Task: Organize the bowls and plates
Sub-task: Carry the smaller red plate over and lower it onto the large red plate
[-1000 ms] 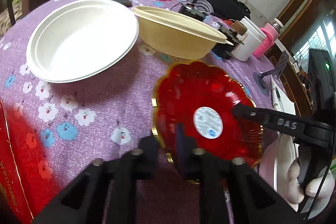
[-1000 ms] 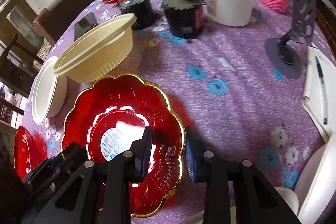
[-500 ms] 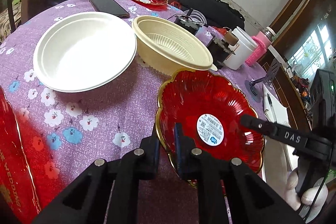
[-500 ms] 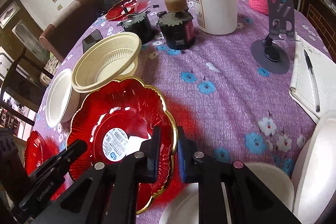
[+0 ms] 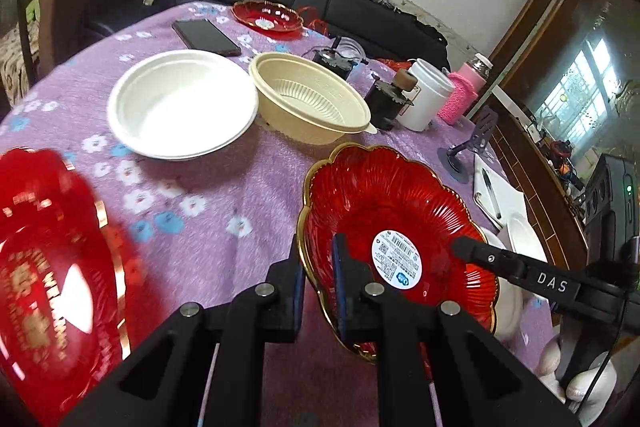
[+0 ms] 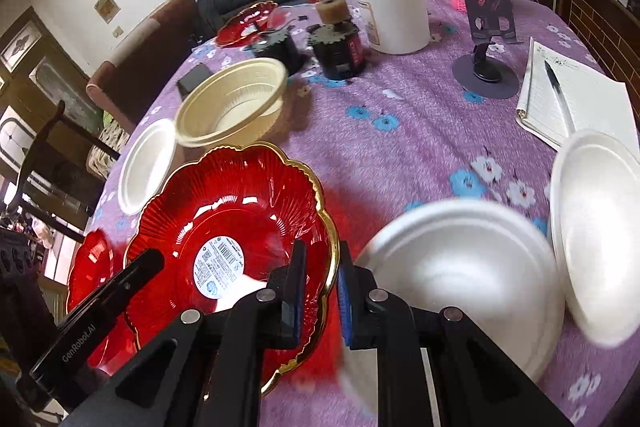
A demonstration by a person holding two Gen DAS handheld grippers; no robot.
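The red plate [image 5: 394, 227] with the gold wavy edge is being held up above the purple flowery tablecloth [image 5: 224, 195], tipping a little, with its hollow side and its round white sticker facing up at the cameras. It is round like a flower, so it has no long side to point anywhere. The left gripper [image 5: 316, 279] is pinching the near edge of the plate, fingers squeezed tight on the rim. The right gripper [image 6: 322, 287] is pinching the other edge the same way, fingers closed hard on the gold rim. The left camera is showing a white bowl [image 5: 182, 105] and a cream bowl [image 5: 310, 103] sitting side by side on the far side of the plate, a phone [image 5: 206, 37] and another small red dish [image 5: 267, 17] farther back, and a blurry red thing with gold letters [image 5: 52, 267] at the left edge. The right camera is showing things the left one mostly hides: two white foam bowls [image 6: 460, 267] right beside the plate, a notebook with a pen [image 6: 568, 103], a phone stand [image 6: 486, 27] and a white jar [image 6: 394, 11]. The cream bowl is sitting just past the plate's far edge.
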